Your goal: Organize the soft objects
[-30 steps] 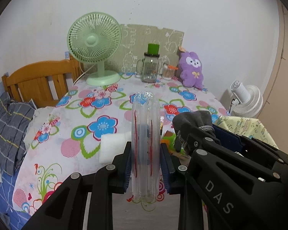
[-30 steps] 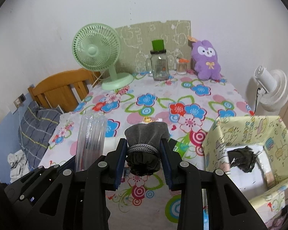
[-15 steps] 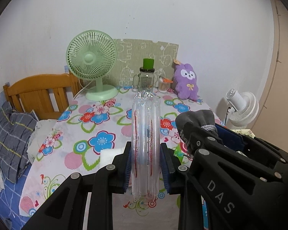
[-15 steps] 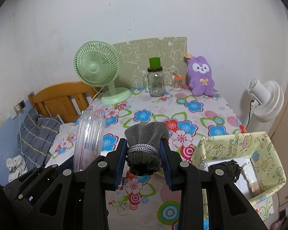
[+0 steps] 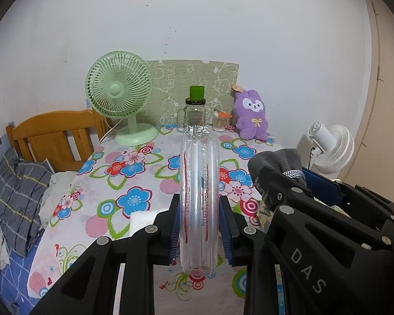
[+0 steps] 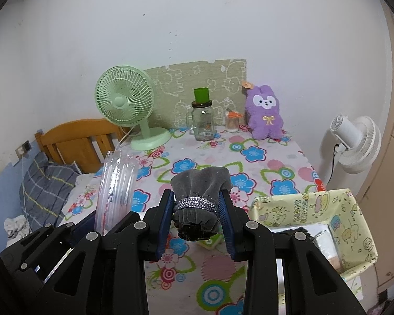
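My left gripper is shut on a clear plastic packet with red lines, held upright above the flowered table. The same packet shows at the left of the right wrist view. My right gripper is shut on a grey velvet pouch tied with a silver cord; the pouch also appears to the right in the left wrist view. A yellow patterned box stands open at the table's right edge, with dark items inside. A white soft pad lies on the table behind my left finger.
At the table's back stand a green fan, a glass jar with a green lid, a small jar and a purple plush rabbit. A white fan is off to the right. A wooden bed frame and grey bedding lie left.
Both grippers have risen and drawn back from the table, each keeping its grip; the table and box now sit lower and farther away in both views.
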A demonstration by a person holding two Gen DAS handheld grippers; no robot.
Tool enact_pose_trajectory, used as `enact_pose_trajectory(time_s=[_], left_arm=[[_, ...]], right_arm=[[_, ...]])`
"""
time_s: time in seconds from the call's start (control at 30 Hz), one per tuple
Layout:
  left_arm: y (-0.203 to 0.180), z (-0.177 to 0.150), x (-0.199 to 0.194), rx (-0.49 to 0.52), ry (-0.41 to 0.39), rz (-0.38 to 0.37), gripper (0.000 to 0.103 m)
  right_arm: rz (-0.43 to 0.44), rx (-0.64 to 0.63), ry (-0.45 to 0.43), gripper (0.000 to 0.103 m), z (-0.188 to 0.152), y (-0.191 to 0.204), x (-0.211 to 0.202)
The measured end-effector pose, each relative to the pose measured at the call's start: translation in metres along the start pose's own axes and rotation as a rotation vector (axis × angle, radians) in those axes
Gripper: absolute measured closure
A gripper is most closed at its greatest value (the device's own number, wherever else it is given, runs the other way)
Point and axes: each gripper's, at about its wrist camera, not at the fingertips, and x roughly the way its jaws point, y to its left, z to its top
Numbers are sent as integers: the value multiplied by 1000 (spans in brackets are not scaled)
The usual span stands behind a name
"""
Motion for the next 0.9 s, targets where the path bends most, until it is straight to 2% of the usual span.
enact_pose_trajectory(time_s=[0.9], left_arm=[[-74, 12, 17, 64, -31, -95, 76]], right_arm=[[-98, 38, -45, 65, 6, -76, -16]])
